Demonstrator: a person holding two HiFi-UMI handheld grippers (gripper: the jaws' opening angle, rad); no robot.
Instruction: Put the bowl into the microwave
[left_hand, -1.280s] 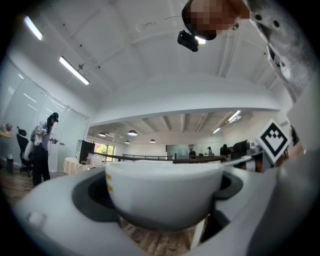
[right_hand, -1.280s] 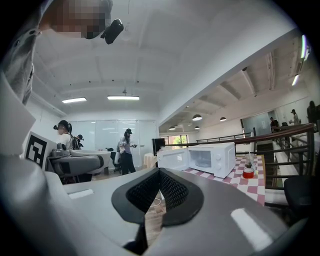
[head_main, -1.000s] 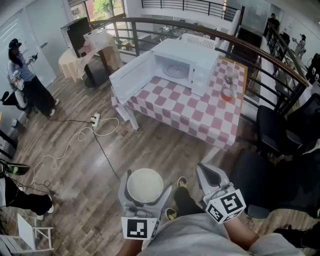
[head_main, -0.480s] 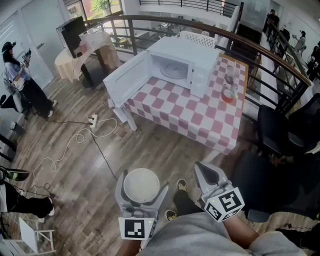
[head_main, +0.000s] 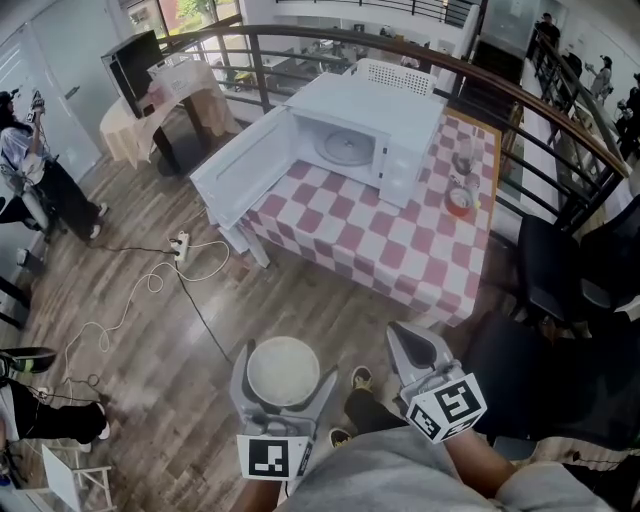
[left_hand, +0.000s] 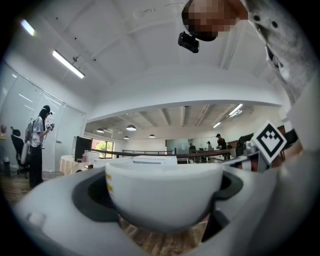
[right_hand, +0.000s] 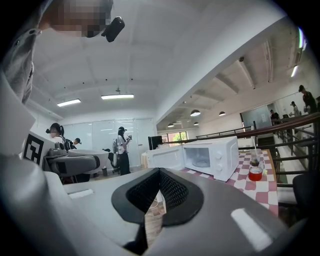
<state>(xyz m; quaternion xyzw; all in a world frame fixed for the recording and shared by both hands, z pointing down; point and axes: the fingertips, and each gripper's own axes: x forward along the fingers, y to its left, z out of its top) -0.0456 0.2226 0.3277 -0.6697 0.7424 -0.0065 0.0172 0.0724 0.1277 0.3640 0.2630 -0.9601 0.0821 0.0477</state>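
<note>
Little of the task had been completed. The plain white round bowl (head_main: 283, 366) was clamped between the curved grey jaws of the left gripper (head_main: 286, 374) and was carried upright above the brown wood-plank floor (head_main: 150, 320), well apart from the boxy white microwave (head_main: 400, 112). The microwave's door (head_main: 238, 178) was swung wide open to its left, and the round glass turntable (head_main: 345, 148) inside was left bare, so the cavity was judged ready to receive the bowl. The walk to the table, the reach into the cavity and the release were all judged still to be done.

The right gripper (head_main: 418, 346) was held beside the left one, its jaws brought together on nothing, with only a thin slit left between the ribbed black pads (right_hand: 167, 190).

The bowl's wall was seen to be smooth, matt-white and gently curved, with a small yellow mark (left_hand: 108, 183) on one side; whether it was ceramic or plastic could not be told. The microwave was set on a rectangular table covered with a red-and-white chequered cloth (head_main: 400, 240), and a small red-rimmed cup (head_main: 460, 201) was stood near the table's far right edge.
</note>
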